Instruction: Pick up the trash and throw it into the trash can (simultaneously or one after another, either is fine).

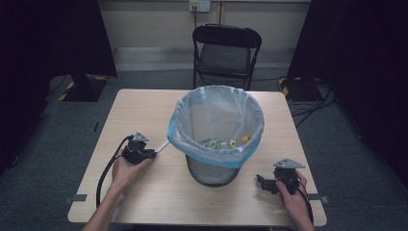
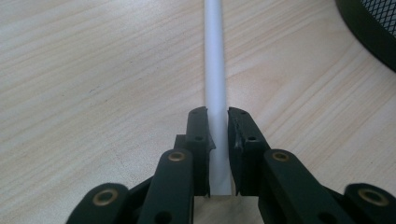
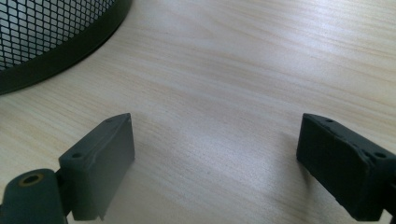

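My left tool (image 2: 217,135) had clamped on the white tube (image 2: 215,70) lying on the worktop (image 1: 144,106) just beside the bin (image 1: 215,134), while my right tool (image 3: 215,158) gaped wide, holding nothing.

A light wooden table (image 1: 144,108) on grey carpet. Near its middle stands a black mesh waste bin (image 1: 211,171) lined with a pale blue bag. A thin white tube (image 2: 215,70) lies flat on the tabletop, just left of the bin.
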Demonstrator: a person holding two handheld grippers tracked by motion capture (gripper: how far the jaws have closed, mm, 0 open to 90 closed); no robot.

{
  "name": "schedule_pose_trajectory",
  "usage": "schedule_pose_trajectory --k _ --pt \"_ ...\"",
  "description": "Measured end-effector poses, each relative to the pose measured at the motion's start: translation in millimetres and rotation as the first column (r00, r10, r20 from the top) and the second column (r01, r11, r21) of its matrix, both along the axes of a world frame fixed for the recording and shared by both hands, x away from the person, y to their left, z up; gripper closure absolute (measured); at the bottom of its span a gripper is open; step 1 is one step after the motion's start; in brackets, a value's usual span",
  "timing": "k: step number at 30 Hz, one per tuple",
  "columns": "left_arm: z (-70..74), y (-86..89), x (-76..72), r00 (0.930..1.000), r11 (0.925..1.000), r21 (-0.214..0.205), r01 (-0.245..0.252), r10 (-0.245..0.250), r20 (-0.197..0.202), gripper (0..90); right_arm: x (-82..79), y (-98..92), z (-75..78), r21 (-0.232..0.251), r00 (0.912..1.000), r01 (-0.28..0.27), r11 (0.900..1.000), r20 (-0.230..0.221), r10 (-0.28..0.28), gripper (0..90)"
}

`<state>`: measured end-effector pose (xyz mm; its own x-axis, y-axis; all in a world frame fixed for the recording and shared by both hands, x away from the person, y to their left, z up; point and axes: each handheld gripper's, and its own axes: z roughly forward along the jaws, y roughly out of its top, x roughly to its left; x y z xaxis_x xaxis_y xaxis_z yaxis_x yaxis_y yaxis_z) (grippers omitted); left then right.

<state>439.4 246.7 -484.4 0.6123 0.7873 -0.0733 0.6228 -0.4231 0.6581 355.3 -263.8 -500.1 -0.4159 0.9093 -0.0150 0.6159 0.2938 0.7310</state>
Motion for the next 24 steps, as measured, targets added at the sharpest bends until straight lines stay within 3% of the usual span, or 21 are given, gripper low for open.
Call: schedule_pose_trajectory --k 8,14,24 --pt "-0.8 5.6 3.0 0.9991 0.9979 -0.059 -0.026 0.024 -0.034 79.7 0.0 0.0 0.0 0.0 1.0 0.0 1.0 0.0 0.0 10.4" --pt "-2.7 9.8 4.0 0.9969 0.9916 -0.116 -0.056 0.049 -0.062 79.7 0.0 0.0 0.0 0.0 1.0 0.0 1.0 0.0 0.0 10.4" --pt "1.2 12.2 1.1 0.997 0.9891 -0.13 -0.069 0.064 -0.043 79.6 0.0 0.0 0.0 0.0 1.0 0.0 1.0 0.0 0.0 10.4"
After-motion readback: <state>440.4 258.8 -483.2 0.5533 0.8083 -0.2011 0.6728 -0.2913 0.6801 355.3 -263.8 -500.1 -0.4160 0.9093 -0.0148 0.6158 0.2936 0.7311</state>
